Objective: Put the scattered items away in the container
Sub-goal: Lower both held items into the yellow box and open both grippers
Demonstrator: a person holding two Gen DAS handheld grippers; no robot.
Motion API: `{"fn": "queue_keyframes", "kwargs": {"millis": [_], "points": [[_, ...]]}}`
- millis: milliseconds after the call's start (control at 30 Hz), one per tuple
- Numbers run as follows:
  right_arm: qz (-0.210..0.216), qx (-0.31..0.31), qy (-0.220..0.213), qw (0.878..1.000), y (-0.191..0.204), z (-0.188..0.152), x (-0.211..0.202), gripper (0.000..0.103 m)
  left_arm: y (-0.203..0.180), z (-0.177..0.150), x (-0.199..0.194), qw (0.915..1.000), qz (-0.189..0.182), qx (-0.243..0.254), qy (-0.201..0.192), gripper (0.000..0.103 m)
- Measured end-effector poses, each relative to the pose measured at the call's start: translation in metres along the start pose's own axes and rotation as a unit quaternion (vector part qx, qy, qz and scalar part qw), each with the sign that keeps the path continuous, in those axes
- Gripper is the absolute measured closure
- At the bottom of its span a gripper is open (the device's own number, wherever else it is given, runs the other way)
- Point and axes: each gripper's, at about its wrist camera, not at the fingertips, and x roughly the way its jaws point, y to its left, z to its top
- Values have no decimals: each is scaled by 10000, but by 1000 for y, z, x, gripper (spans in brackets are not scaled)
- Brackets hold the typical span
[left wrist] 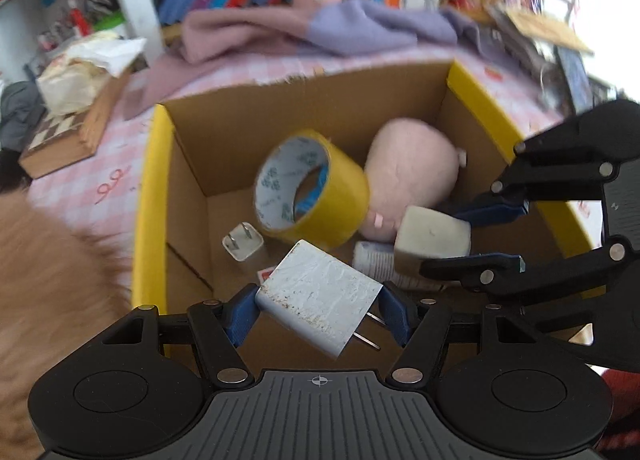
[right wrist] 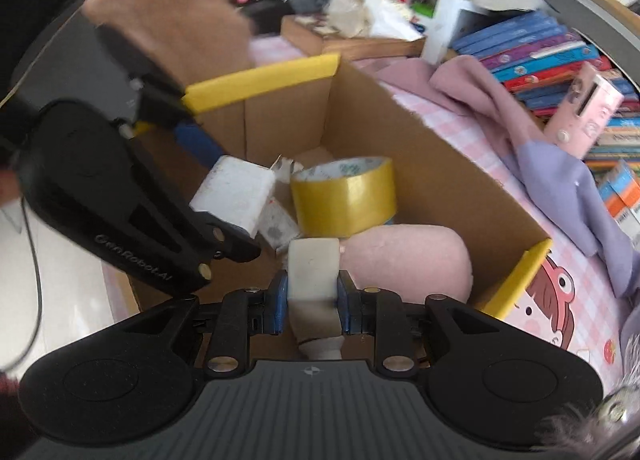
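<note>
Two grippers over box [left wrist: 476, 91] | left gripper [left wrist: 318, 310] pinches charger [left wrist: 320, 292] | right gripper [right wrist: 312, 298] pinches eraser [right wrist: 312, 272] | tape [left wrist: 316, 187], plush [left wrist: 412, 175] inside

Left gripper [left wrist: 320, 310]: black plastic arms, blue finger pads [left wrist: 240, 318], round silver screws.
Left gripper body: grey ribbed plate with a small round cross mark, a black round bump on each side.
Right gripper [right wrist: 312, 300]: same black arms, blue pads [right wrist: 278, 304], silver screws, grey ribbed plate.
Marking: pale letters on the side of the left gripper, seen from the right camera.
</note>
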Motion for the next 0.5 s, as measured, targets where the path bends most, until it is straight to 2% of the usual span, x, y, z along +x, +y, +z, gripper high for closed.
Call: {"fn": "queue_keyframes", "kwargs": {"millis": [133, 267, 400, 500], "points": [[151, -140, 89, 9997, -2, 2, 2, 79, -2, 3, 15, 9989, -115, 181, 410, 37], [274, -62, 125, 9995, -4, 1, 3, 77, -2, -1, 23, 9981, -148, 218, 566, 37], [238, 108, 38, 9997, -7, -2, 2, 69, -3, -5, 14, 9996, -20, 197, 224, 35], [71, 186, -148, 9997, -8, -3, -6, 54, -6, -7, 1, 9997, 115, 186, -116, 33]]}}
